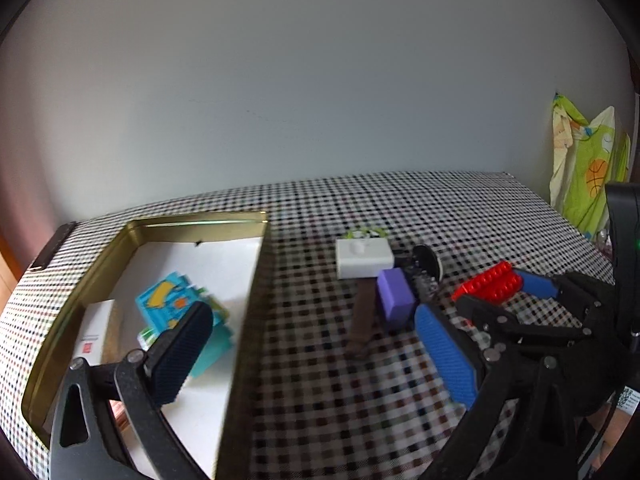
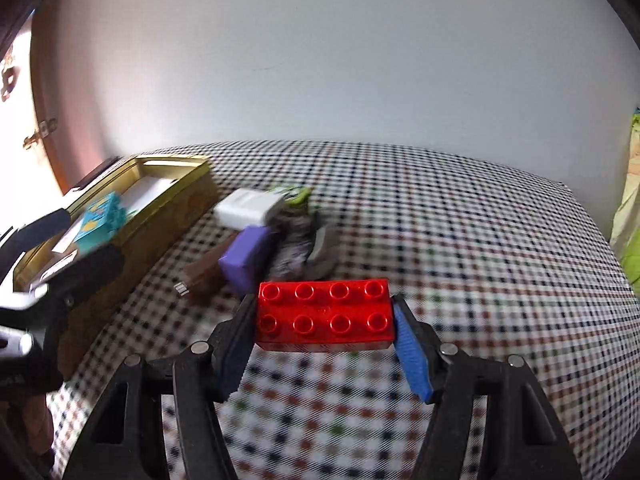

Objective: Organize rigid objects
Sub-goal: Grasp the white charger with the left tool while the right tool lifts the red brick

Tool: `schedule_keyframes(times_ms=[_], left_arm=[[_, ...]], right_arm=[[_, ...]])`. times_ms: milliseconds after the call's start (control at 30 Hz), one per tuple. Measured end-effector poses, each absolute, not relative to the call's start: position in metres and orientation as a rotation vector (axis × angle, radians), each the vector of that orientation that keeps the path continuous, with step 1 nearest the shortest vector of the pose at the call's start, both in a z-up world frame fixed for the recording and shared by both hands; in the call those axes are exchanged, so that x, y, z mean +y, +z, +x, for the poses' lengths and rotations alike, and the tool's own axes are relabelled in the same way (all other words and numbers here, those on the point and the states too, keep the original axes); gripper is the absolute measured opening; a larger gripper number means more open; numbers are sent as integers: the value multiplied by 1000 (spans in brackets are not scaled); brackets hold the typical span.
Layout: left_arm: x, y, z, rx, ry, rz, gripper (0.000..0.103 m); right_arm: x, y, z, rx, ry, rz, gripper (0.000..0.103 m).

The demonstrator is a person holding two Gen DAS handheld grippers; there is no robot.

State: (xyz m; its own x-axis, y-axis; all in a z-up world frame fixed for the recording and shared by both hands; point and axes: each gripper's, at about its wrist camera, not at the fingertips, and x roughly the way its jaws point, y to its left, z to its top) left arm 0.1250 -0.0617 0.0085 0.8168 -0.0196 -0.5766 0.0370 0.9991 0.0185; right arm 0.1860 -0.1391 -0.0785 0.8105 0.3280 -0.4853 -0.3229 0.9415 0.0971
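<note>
Above checked cloth [image 2: 440,240], right tool [image 2: 324,316] clamping red studded brick [image 2: 324,314], left tool [image 1: 312,344] spread empty, no legible writing.

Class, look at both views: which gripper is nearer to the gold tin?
Left. The left gripper hangs open right at the gold tin, one finger over its inside. The right gripper is farther off over the checked cloth, shut on the red brick.
</note>
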Motion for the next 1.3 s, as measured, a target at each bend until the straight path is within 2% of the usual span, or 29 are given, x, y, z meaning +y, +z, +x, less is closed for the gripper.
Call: schedule_keyframes(times_ms=[367, 700, 933, 1000, 1033, 1300], left_arm=[[-80, -6, 193, 705, -44, -5, 103], [-87, -20, 214, 726, -40, 32, 102], [-81, -26, 229, 748, -85, -12, 83], [-83, -25, 227, 730, -87, 10, 71], [-84, -24, 227, 730, -109, 6, 53], [-88, -25, 218, 719, -123, 8, 50]], right_arm=[[-169, -69, 214, 470, 241, 87, 66], [-181, -68, 221, 446, 231, 147, 66], [-175, -66, 213, 402, 223, 119, 66], [-173, -66, 211, 394, 220, 110, 66], [-172, -65, 210, 390, 217, 105, 66], [-173, -64, 203, 354, 207, 108, 66]])
